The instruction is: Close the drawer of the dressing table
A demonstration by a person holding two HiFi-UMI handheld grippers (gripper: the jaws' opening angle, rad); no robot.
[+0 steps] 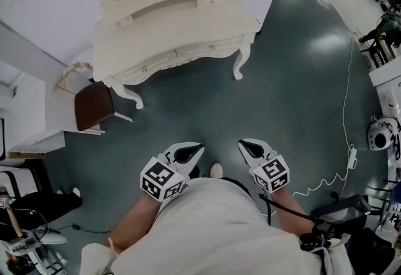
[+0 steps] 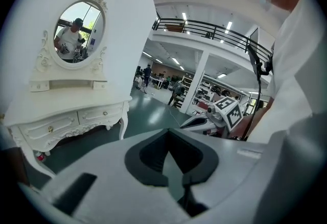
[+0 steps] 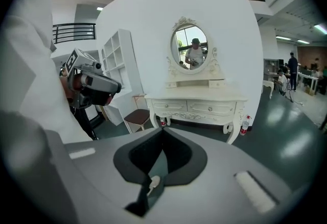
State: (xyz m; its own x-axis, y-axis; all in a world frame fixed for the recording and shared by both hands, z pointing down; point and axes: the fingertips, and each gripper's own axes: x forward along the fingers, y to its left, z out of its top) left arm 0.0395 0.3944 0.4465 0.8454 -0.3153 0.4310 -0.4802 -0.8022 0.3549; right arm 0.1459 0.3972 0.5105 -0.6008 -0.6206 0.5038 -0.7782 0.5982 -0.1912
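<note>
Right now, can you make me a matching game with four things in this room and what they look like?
Things:
1. dressing table
2. stool
3. mirror
4. cable

Looks:
A. brown seat
B. thin and white, lying on the floor
C. cream, with curvy legs
D. oval, standing on the tabletop

Pairs: 1-C, 2-A, 3-D, 4-B.

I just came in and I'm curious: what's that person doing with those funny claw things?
A person stands a little way from the white dressing table, holding a left gripper and a right gripper. Both are shut and empty. Nothing touches the table, and its front drawers look closed.
</note>
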